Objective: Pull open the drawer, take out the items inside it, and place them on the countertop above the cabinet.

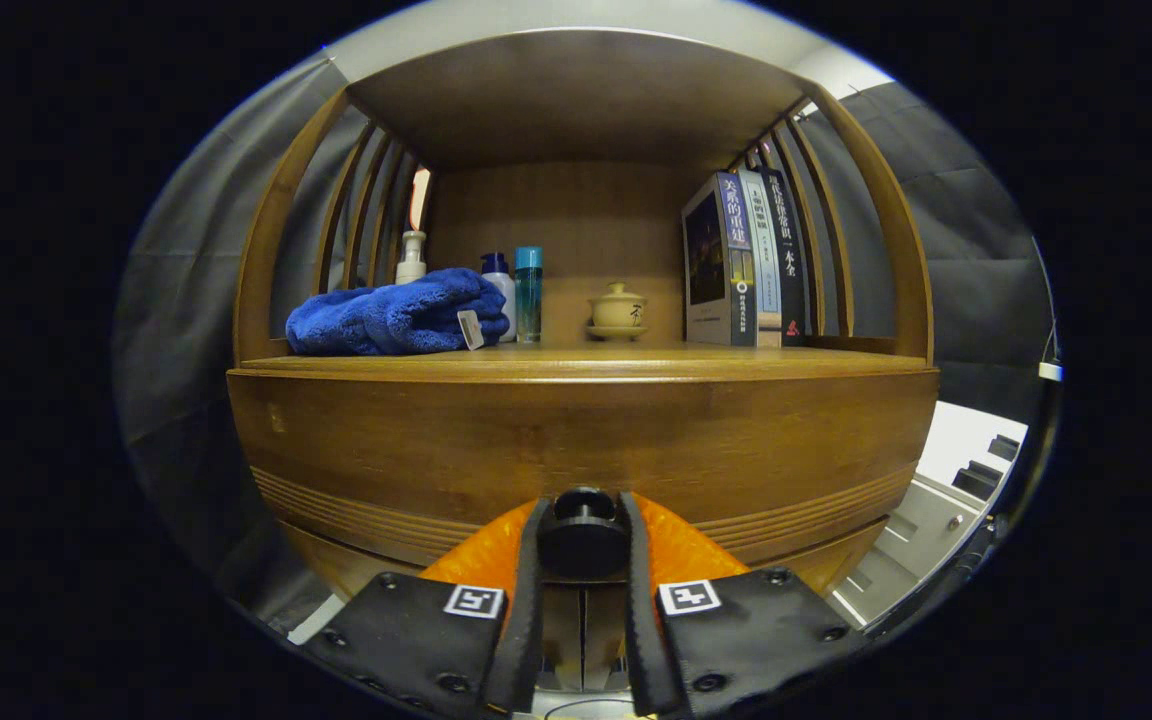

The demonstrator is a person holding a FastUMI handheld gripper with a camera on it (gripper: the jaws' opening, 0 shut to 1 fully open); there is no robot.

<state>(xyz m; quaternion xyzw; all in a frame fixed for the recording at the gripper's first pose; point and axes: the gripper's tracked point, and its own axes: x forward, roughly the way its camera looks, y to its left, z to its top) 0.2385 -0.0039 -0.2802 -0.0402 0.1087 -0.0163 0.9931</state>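
With my fingers point(534, 560) nearly closed on either side of the knob point(583, 532), I judge both press it. Drawer point(586, 450) sits just ahead, under the countertop point(586, 362): stiff wood, likely heavy. Knob small, smooth; could slip. Gripper point(583, 560) held level, square-on.

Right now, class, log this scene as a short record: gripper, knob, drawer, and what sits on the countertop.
gripper: gripper shut on the knob, one finger on each side
knob: knob round and dark, on the drawer front
drawer: drawer looks closed, contents hidden
countertop: countertop holds a towel, bottles, a teacup and books
task stage: pull not yet done
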